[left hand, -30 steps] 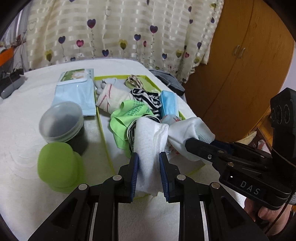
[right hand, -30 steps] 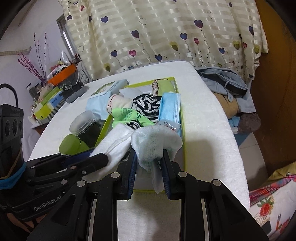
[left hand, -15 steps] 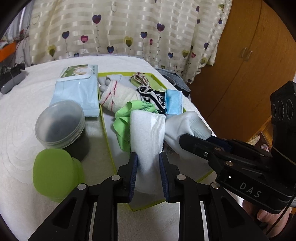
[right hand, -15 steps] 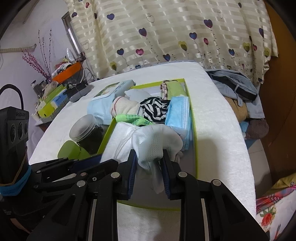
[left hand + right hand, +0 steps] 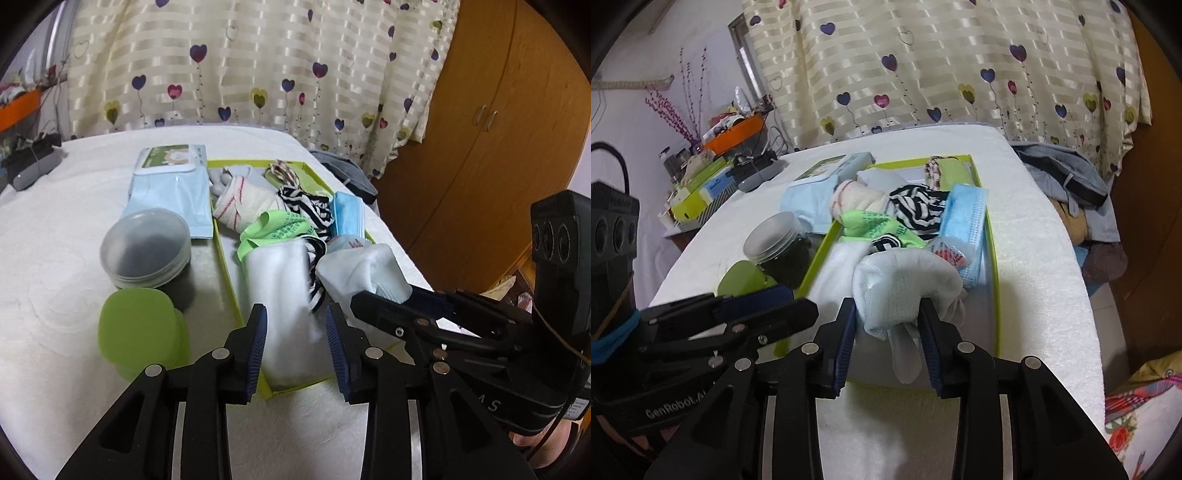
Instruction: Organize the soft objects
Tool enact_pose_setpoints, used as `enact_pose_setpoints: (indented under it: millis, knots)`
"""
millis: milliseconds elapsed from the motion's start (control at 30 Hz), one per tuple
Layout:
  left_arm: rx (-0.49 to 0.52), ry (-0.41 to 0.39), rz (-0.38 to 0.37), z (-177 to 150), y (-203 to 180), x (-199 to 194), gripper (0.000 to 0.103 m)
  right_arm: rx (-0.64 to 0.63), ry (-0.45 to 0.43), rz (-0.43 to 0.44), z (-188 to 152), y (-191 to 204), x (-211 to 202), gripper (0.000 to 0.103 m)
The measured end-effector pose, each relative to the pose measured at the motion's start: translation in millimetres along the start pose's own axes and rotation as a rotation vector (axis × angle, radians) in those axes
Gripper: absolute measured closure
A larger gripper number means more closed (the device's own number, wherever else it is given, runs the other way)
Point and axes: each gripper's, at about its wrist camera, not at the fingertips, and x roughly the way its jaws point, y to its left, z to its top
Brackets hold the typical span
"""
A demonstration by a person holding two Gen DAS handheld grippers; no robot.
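A white sock lies over the near end of the green tray, one end between my left fingers and the other end between my right fingers. My left gripper has opened; its pads stand clear of the blurred cloth. My right gripper is shut on the sock's bunched end, a strip hanging below. It also shows in the left wrist view. The tray holds a green sock, a striped sock, a cream sock and blue masks.
A lidded dark jar and a green lid sit left of the tray on the white tablecloth. A wipes pack lies behind them. Clothes are piled beyond the table's right edge. A wooden cabinet stands right.
My left gripper has opened and let go of the white sock, which is settling into the tray. Both grippers have lowered toward the tray's near end. The right stays shut on its end.
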Motion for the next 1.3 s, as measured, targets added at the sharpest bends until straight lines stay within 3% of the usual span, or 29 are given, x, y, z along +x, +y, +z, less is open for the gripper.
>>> enact_pose_setpoints:
  millis: [367,667,867,1000,1300]
  knots:
    - [0.0,-0.025,-0.007,-5.7,2.4,-15.3,0.069,0.01,-0.028,0.017,-4.8,3.8,-12.3,0.067]
    - [-0.012,-0.022,0.005,-7.9,9.3,-17.2,0.069,0.021,0.024,0.056,-3.3,5.8,16.1,0.068]
    - [-0.007,-0.023,0.014,-7.8,8.9,-17.1,0.069,-0.009,0.021,-0.002,-7.3,7.6,5.4,0.067]
    - [-0.006,-0.022,0.013,-7.7,8.5,-17.2,0.069,-0.009,0.018,-0.033,-12.0,7.2,-3.2,0.059]
    - [0.003,-0.03,0.025,-11.6,6.3,-21.6,0.069,-0.031,-0.003,-0.064,-15.7,16.2,-20.1,0.059]
